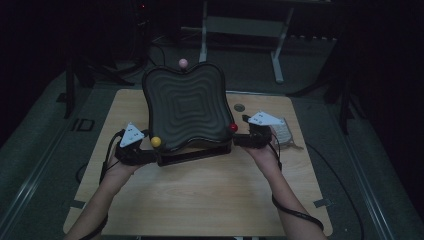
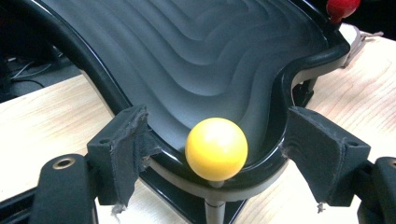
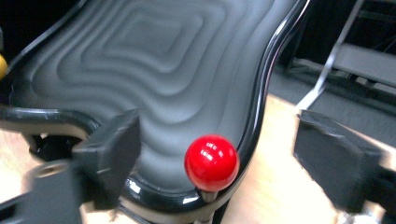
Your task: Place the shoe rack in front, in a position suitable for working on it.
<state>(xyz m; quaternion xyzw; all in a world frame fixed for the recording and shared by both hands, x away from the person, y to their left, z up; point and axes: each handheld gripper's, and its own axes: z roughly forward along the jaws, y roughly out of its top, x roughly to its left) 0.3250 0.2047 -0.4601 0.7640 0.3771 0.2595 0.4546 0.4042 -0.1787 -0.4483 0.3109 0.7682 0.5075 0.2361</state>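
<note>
A black tray with a stepped, rippled surface stands tilted on a dark base in the middle of the wooden table. Ball knobs stick up at its corners: yellow near left, red near right, pink at the far edge. My left gripper is at the yellow corner. In the left gripper view the yellow knob sits between the jaws of this gripper, with gaps on both sides. My right gripper is at the red corner. The red knob stands untouched between the pads of that gripper.
A small round metal disc lies on the table behind the right gripper, and a greyish object lies just right of it. A metal frame stands on the floor beyond the table. Cables trail along both forearms.
</note>
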